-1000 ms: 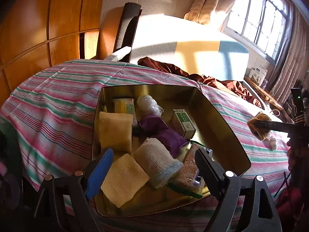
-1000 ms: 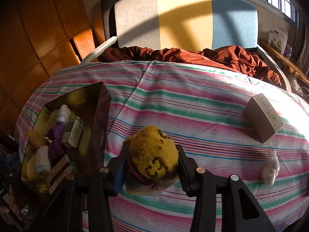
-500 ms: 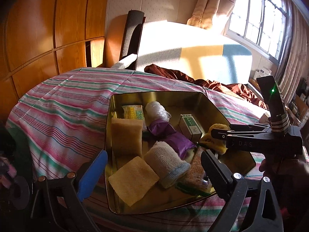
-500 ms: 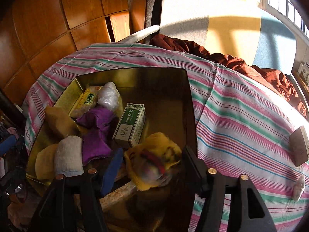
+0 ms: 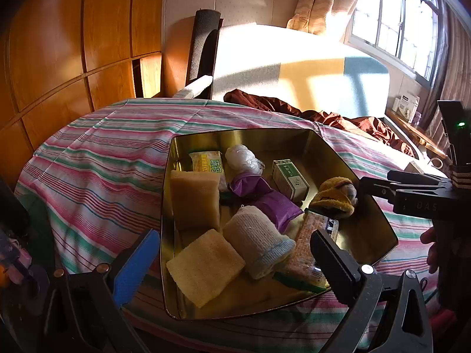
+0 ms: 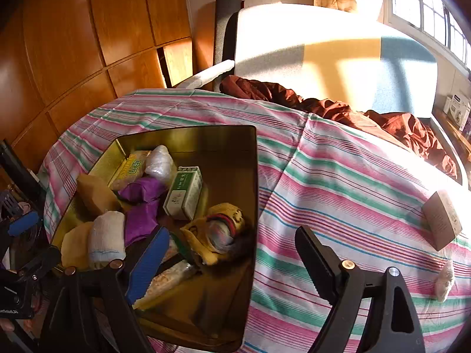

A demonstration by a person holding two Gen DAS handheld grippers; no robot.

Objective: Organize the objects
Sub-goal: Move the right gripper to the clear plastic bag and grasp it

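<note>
A gold metal tin [image 5: 235, 132] [image 6: 191, 129] stands on the striped tablecloth. A yellow knitted toy [image 5: 335, 197] [image 6: 217, 229] lies loose at its right side. My right gripper [image 6: 231, 235] [image 5: 376, 181] hovers just behind the toy, its jaws opening and the pads clear of it. At the tin's near edge my left gripper [image 5: 234, 235] has its jaws opening too, with nothing pressed between them. Also in the tin are two yellow sponges [image 5: 195, 197], a rolled bandage [image 5: 259, 244], a purple pouch [image 5: 265, 197] and a green-white box [image 5: 290, 179].
A brown cardboard box [image 6: 443, 220] and a small white wrapped lump [image 6: 444, 279] lie on the tablecloth [image 6: 338, 191] at the far right. Behind the table stands a chair [image 6: 323, 44] with a brown cloth [image 6: 382, 117] draped on it. Wooden wall panels fill the left.
My right gripper carried the yellow toy from the tablecloth leftward over the tin, then opened and let it go. My left gripper opened wider and tilted up slightly.
</note>
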